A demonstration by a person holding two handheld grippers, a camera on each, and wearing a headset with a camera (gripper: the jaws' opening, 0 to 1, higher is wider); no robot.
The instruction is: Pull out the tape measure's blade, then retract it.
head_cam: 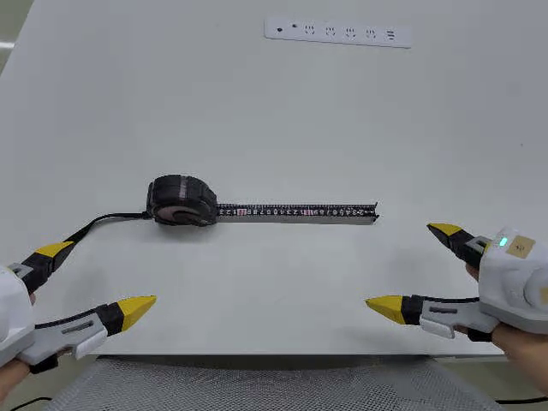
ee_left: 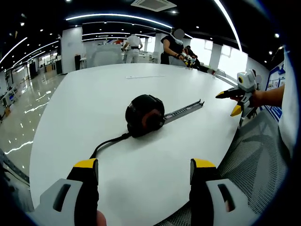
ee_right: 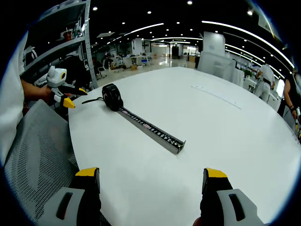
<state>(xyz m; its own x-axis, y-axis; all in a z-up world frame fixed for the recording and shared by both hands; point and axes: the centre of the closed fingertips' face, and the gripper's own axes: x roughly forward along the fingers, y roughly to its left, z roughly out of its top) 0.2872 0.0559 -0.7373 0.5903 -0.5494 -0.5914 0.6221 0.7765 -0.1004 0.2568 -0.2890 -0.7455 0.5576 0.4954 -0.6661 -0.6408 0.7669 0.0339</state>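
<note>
Black round-cased tape measure lies centrally on the white tabletop, its numbered steel blade drawn out rightward. Left gripper and right gripper hover near, jaws apart, empty. Unheld, the case could skid, or the freed blade whip back.

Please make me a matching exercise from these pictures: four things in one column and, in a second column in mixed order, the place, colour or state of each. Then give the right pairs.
Column one
1. tape measure case
2. blade
3. power strip
4. left tool

Column two
A. white, far across the table
B. open, holding nothing
C. black, with a cord behind it
D. pulled out, lying flat

Pairs: 1-C, 2-D, 3-A, 4-B
</note>
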